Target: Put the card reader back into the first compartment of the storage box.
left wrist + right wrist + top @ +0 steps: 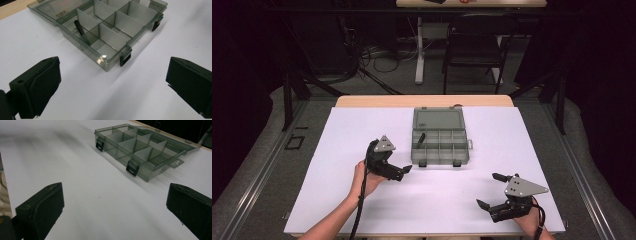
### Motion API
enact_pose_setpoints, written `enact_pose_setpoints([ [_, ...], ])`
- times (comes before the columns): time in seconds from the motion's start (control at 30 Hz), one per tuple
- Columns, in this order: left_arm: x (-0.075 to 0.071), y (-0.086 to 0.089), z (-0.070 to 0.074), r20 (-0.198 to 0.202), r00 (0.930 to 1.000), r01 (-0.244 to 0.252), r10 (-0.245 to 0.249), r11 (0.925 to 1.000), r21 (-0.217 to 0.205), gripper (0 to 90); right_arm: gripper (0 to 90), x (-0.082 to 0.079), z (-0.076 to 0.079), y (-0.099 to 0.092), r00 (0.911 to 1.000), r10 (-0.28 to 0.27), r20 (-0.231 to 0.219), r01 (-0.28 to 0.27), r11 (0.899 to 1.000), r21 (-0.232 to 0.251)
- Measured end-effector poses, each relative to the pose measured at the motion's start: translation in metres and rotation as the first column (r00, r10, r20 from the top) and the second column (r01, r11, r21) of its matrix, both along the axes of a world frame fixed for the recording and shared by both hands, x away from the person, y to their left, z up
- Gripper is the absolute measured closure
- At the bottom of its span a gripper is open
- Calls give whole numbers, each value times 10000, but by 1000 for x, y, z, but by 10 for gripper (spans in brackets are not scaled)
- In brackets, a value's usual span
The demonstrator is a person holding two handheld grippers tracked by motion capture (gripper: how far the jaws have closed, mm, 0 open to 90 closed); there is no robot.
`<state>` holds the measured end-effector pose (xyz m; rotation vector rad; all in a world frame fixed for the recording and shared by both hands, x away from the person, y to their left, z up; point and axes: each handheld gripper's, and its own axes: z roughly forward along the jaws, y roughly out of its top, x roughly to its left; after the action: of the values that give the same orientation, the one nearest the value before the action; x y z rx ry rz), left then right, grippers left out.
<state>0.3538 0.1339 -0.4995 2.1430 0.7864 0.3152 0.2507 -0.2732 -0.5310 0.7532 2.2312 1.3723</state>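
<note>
Both tongs gape, holding nothing: the left gripper (400, 171) just beside the one organiser box (440, 145), the right gripper (493, 191) well apart on the white table (337, 165). Two black latches (125, 60); one dark stick (79, 30), perhaps a pen, leans in a compartment.

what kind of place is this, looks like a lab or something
Probably a lab or recording workspace: a white-covered table holding a compartment box, dark curtained surroundings, loose cables on the floor, and a folding chair behind.

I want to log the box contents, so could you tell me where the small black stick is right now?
In the high view the black stick leans in the far-left compartment of the open organizer box, by its lid hinge, beyond the left gripper.
</note>
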Motion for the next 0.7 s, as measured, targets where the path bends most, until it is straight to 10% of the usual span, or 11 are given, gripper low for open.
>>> enact_pose_setpoints([
  [0.7, -54, 38, 6, 515, 9981, -324, 323, 9995, 6, 0, 9, 1, -1, 1, 10000, -38, -1, 38, 10000, -38],
])
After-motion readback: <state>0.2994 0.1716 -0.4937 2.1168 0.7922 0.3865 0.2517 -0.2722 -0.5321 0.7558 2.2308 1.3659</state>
